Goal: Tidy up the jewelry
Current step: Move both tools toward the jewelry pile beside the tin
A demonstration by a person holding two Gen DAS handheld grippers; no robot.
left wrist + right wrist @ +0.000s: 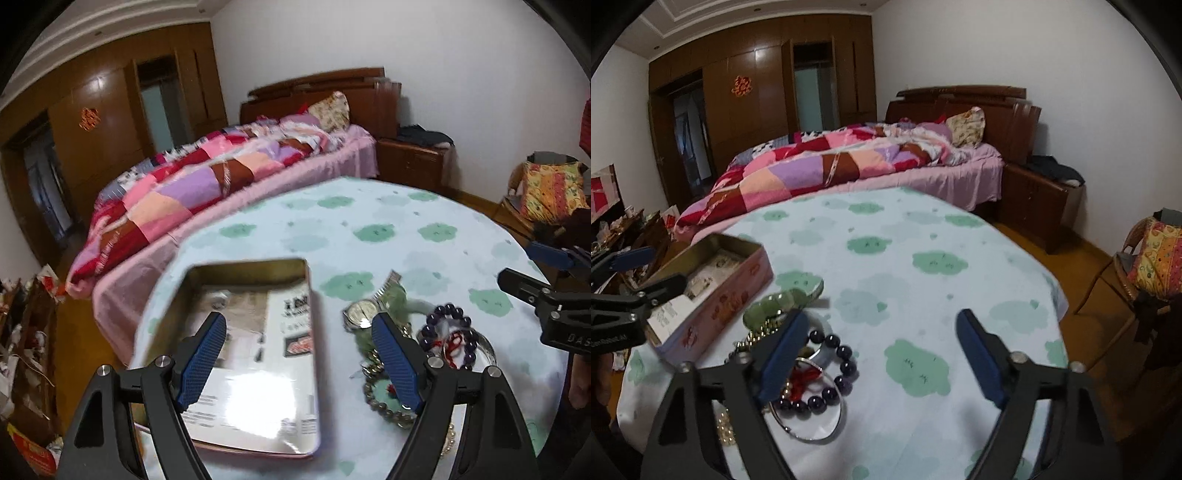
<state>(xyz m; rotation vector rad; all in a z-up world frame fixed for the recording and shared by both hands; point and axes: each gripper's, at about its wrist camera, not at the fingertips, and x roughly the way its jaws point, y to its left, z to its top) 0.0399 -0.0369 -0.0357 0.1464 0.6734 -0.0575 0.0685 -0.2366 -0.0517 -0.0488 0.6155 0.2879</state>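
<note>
snagging is the main risk: the jewelry lies heaped just right of the open tin (255, 354) on the counter (388, 229), so lifting one piece could drag its neighbours off the near edge. the left hand-held gripper (299, 354) hangs released over the tin rim, grasping nothing. the right hand-held gripper (882, 354) is spread too, empty, its left finger over the pile. the dark bead bracelet (834, 373) overlaps a thin metal bangle (827, 432); a watch (360, 312) and a green jade piece (786, 301) lie just beyond.
</note>
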